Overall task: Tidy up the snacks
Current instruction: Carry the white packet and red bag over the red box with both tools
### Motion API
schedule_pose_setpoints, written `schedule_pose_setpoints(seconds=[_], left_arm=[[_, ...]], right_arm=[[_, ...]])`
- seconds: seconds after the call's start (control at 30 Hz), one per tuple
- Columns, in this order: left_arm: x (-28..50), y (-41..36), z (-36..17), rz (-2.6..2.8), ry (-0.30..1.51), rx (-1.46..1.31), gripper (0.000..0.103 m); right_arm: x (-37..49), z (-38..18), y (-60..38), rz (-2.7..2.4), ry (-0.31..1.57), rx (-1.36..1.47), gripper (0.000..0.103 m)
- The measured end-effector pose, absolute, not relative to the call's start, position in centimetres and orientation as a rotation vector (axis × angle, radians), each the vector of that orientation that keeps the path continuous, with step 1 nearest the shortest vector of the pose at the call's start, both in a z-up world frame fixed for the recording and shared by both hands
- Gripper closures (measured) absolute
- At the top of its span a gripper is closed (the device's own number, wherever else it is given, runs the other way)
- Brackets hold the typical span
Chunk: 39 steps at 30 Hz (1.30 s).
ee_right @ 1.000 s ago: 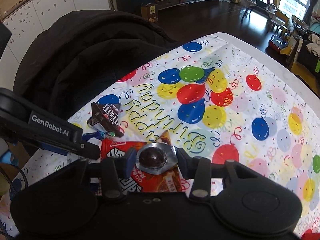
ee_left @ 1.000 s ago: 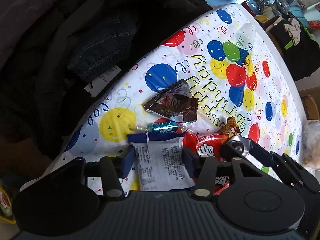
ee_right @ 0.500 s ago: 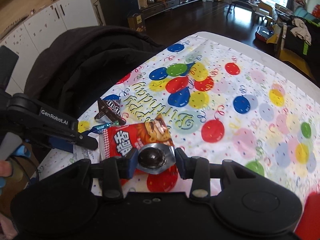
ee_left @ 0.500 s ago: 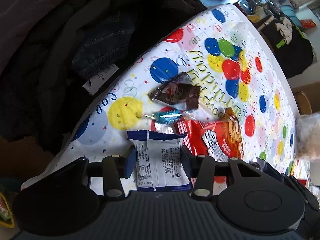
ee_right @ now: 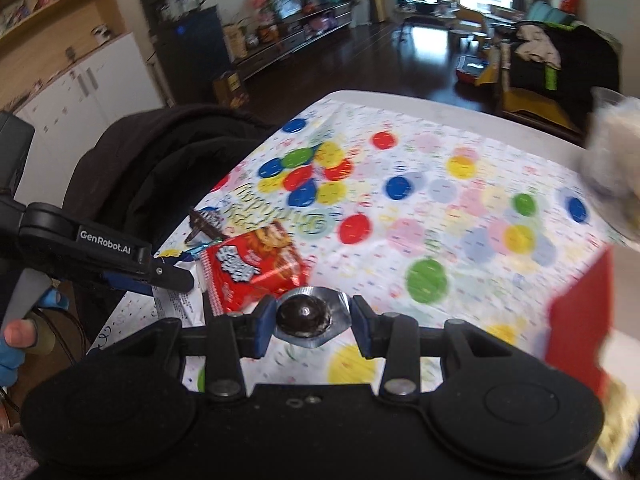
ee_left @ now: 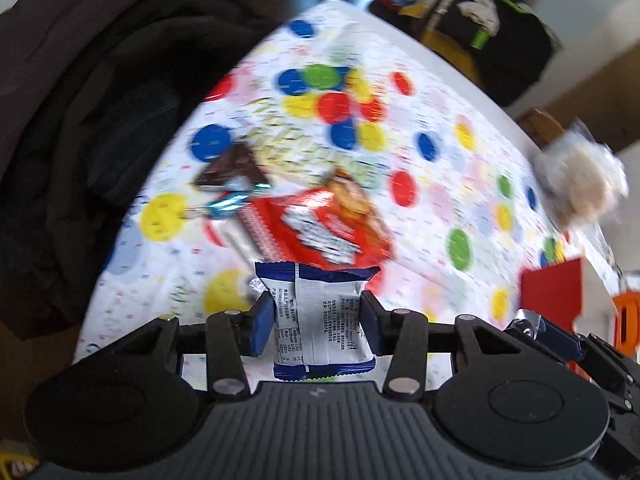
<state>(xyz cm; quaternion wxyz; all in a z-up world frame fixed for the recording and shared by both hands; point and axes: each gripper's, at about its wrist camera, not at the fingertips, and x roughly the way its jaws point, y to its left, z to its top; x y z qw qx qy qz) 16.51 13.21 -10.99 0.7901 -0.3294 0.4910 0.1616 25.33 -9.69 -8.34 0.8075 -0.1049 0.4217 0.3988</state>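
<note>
**Both snacks lifted clear**

Raised off the balloon tablecloth (ee_left: 440, 184) since a second ago. Left gripper (ee_left: 312, 316) pinching white-and-blue packet (ee_left: 320, 320); right gripper (ee_right: 308, 320) clamped on foil-cupped chocolate (ee_right: 304, 316). Left behind beside red snack bag (ee_left: 320, 224): brown packet (ee_left: 232, 168), blue-wrapped candy (ee_left: 224, 204). Destination likely red box (ee_right: 580, 308), nothing deposited yet.

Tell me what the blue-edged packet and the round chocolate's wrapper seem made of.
Blue-edged packet: likely thin plastic film, matte white with printed text and a crimped, sealed top edge. Round chocolate's wrapper: probably clear plastic over silvery foil; its rim glints and is ridged.
</note>
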Motion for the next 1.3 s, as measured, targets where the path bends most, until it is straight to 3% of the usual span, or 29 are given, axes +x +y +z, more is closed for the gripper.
schedule_pose_setpoints(seconds=[0.8,1.3], left_arm=[[28.3,-11.3,-3.3,-0.077,1.05,-0.337,0.058],[37.7,-20.7,-5.6,-0.096,1.151,-0.178,0.058]], right_arm=[[30.1,-6.2,-33.7,0.522,0.833,-0.07,0.064],[38.3,-9.8,-40.5,0.422,0.942,-0.051,0.064]])
